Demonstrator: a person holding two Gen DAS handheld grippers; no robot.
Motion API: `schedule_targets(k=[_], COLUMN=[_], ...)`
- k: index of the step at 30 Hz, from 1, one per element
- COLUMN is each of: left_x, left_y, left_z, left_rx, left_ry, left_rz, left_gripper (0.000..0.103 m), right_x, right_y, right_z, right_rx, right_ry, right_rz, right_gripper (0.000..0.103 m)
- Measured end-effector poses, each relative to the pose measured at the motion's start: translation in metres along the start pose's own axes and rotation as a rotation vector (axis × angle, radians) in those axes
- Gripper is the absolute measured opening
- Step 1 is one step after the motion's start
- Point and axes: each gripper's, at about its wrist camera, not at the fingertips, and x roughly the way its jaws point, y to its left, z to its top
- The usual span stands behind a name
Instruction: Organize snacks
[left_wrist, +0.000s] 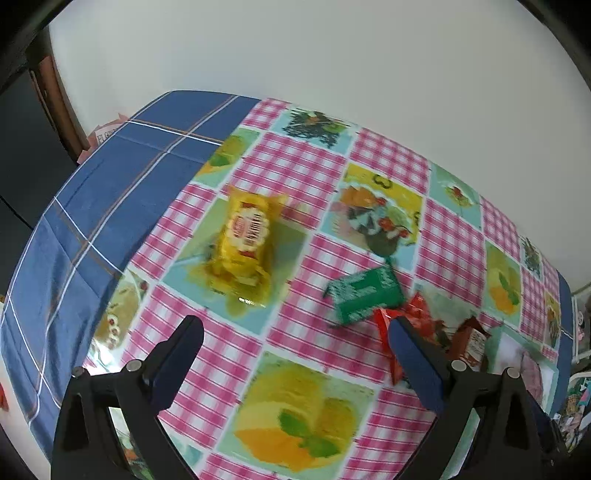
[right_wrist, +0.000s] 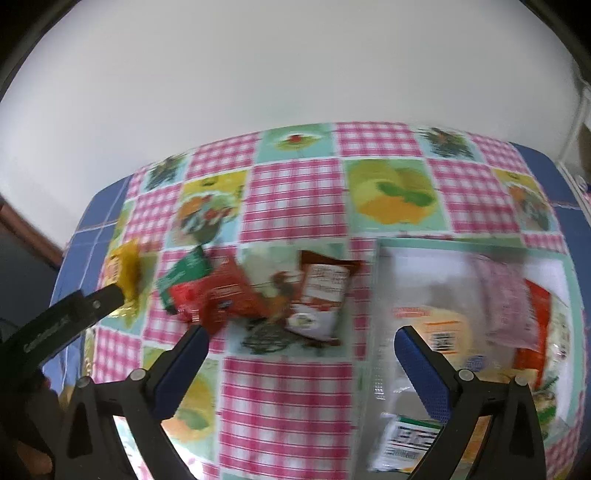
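Surface (left_wrist: 303, 173): slick cloth, packs may slide if nudged.
Tray (right_wrist: 384, 295), right side, holds several packs; crowded, new pack may snag.
Yellow pack (left_wrist: 247, 240), green box (left_wrist: 364, 295), red pack (right_wrist: 218, 295), brown pack (right_wrist: 321, 299) lie loose.
Left gripper (left_wrist: 295, 347), right gripper (right_wrist: 301, 354): jaws wide open, empty; blur risks misaimed grab.

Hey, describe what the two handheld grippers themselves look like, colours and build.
Both match: the left gripper and right gripper have black angular plastic frames, silver round pins at the joints, and two flat blue finger pads. White lettering, blurred, runs along the left one's side in the right view.
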Motion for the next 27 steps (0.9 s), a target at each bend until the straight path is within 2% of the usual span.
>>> schedule_targets(k=[9,14,23,25,26,27], left_x=[0.015,0.032,0.054,0.058,0.059,0.062], left_y=[0.032,0.041,0.045,0.042,0.042,0.043], left_z=[0.018,0.025,0.030,0.032,0.033,0.034], left_rx=[-0.031,-0.025,0.007,0.028,0.032,0.036], left_ry=[-0.019,-0.028,-0.046,-0.062,-0.066,-0.069], left_rz=[-0.014,0.007,-0.025,-0.031,-0.032,-0.031], left_gripper=[0.100,0.100,0.098,0.092,0.086,0.086], right_x=[0.026,0.042,0.066,0.071,0.073,0.075], right_y=[0.033,0.042,0.052,0.053,0.053,0.053], right_z=[0.001,0.003,0.007,0.007,0.007,0.007], right_rx=[-0.049,-0.062,-0.083,-0.082,-0.082,-0.082], right_ry=[0.015,0.022,0.037,0.042,0.046,0.050], right_rz=[0.050,0.062,0.082,0.094,0.097,0.098], right_gripper=[0.102,0.102,0.101,0.099,0.095,0.091])
